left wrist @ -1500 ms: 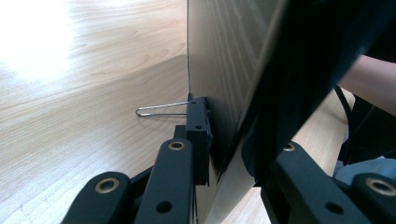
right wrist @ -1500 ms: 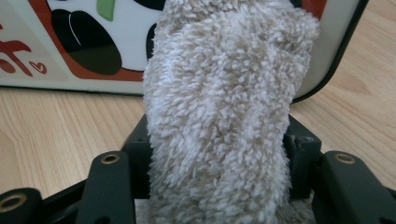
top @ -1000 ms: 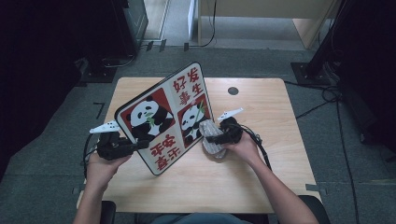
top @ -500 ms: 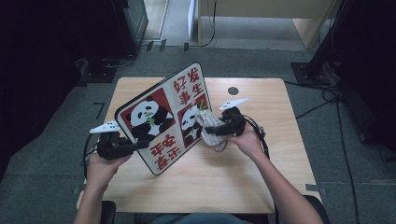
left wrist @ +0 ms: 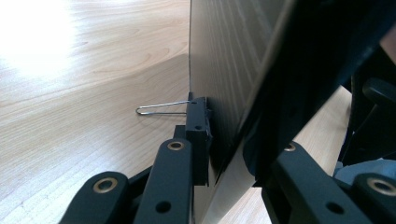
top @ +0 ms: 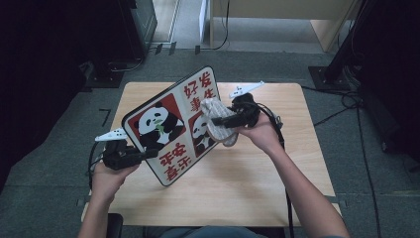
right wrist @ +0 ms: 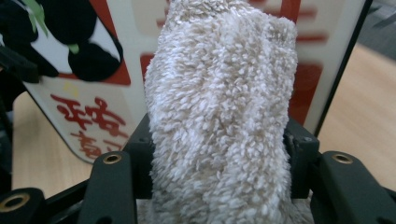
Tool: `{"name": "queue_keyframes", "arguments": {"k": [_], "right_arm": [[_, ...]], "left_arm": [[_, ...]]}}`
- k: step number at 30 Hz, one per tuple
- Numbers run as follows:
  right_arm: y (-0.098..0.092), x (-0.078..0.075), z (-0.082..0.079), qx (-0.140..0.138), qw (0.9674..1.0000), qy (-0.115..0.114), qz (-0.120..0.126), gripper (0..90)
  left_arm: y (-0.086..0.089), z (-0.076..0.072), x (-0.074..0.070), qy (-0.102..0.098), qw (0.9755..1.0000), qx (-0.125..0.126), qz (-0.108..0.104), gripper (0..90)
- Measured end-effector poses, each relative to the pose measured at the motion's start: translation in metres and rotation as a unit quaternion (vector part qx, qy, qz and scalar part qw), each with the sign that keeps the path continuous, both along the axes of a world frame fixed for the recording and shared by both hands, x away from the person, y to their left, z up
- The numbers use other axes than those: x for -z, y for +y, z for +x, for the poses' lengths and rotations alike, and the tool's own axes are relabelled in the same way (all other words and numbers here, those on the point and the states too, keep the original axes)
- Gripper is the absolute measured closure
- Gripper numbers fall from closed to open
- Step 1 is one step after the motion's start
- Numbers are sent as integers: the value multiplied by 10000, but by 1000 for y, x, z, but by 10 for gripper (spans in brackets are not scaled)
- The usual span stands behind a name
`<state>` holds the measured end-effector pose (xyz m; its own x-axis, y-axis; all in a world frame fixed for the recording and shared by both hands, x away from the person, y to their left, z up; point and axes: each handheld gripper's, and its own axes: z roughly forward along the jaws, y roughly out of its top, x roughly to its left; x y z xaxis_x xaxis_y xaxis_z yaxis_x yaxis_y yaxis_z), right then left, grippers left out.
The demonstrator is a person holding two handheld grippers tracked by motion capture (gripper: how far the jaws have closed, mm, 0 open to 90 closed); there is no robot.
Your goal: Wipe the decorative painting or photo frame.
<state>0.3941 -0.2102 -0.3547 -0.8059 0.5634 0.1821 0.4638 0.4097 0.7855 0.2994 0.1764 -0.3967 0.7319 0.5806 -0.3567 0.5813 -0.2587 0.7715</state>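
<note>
A large board [top: 168,124] printed with pandas and red characters stands tilted on its lower edge over the wooden table [top: 237,193]. My left gripper [top: 147,153] is shut on the board's lower left edge; in the left gripper view the jaws clamp that edge [left wrist: 224,70] from both sides. My right gripper [top: 217,120] is shut on a folded beige terry cloth [top: 224,133], held up against the board's printed face near its right side. In the right gripper view the cloth [right wrist: 219,107] bulges between both jaws, with the board [right wrist: 93,93] close behind it.
A thin wire loop [left wrist: 159,108] sticks out beside the left pad, over the tabletop. A small dark round mark [top: 246,97] sits near the table's far edge. Cables trail off the right side to the grey floor [top: 366,148]. Dark equipment stands at left and right.
The right gripper has risen with the cloth, from low by the board's bottom right up along its printed face. The left gripper and the board have kept their place.
</note>
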Motion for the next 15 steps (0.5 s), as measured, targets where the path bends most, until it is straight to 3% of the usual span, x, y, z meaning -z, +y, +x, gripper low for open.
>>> {"name": "queue_keyframes", "arguments": {"k": [1, 2, 9, 15], "right_arm": [[0, 0, 0, 0, 10000, 0, 0, 446], [3, -11, 2, -49, 9999, -112, 1, 446], [21, -46, 6, -195, 9990, -386, -97, 446], [35, -65, 9, -320, 9981, -510, -85, 444]], "left_arm": [[0, 0, 0, 0, 10000, 0, 0, 780], [0, 0, 0, 4, 10000, 7, -5, 780], [0, 0, 0, 3, 10000, 20, -6, 780], [0, 0, 0, -6, 10000, 22, -3, 781]]}}
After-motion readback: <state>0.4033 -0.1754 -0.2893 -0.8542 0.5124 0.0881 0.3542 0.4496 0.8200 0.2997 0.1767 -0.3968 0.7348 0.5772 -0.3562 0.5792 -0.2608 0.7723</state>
